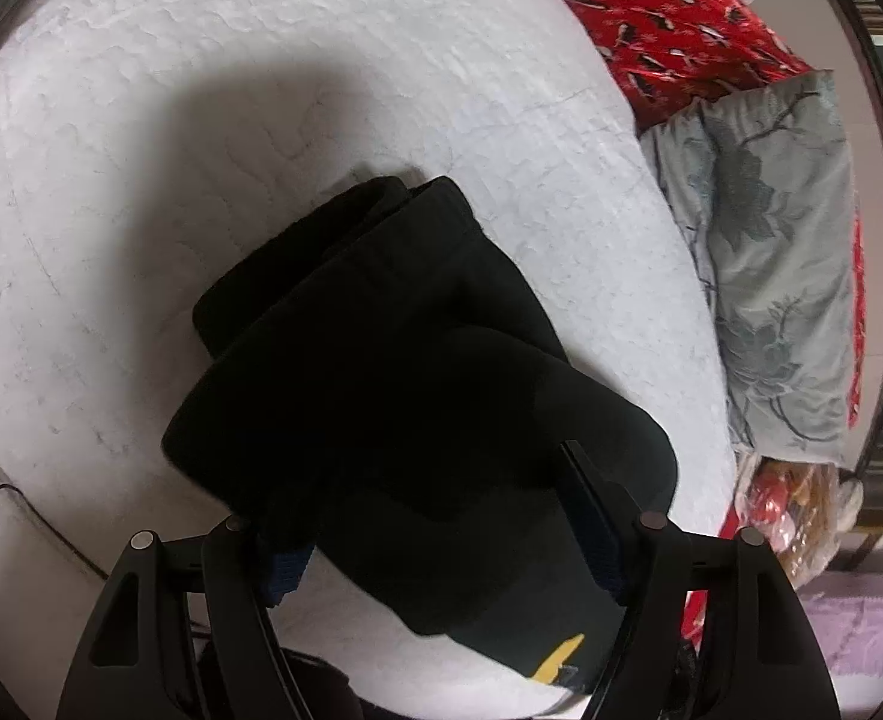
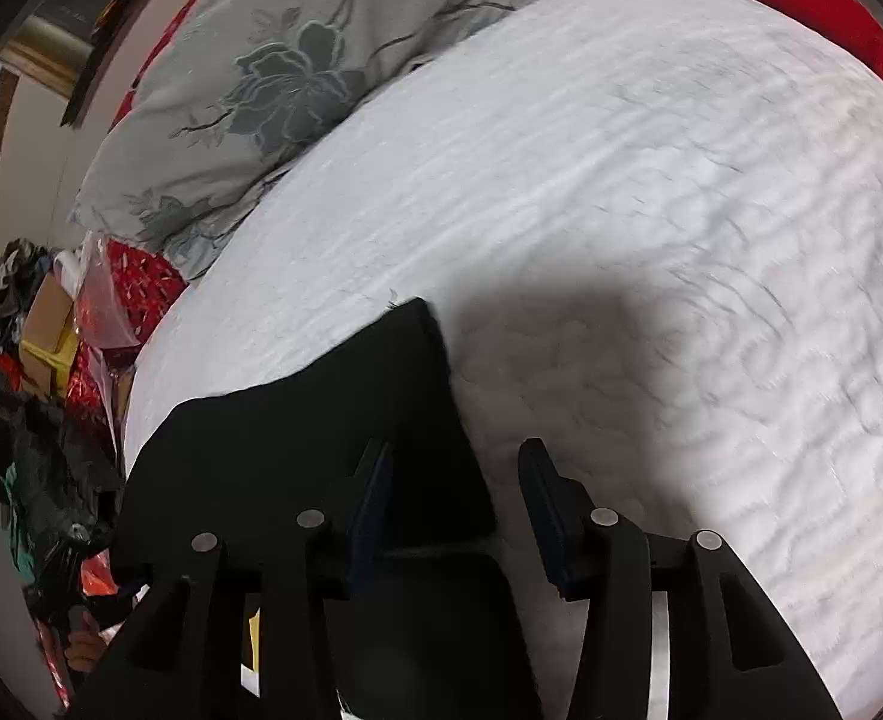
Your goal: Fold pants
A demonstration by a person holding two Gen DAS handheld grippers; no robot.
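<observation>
Folded black pants [image 1: 393, 372] under both claws: left claw [image 1: 441, 516] apart, right claw [image 2: 453, 492] apart.

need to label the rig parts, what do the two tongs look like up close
Both tongs, left and right, are matte black plastic. Each has two angled arms with slot cutouts and round silver pivot pins. The fingers carry dark blue ribbed pads. No cables, sleeves or markings are visible.
</observation>
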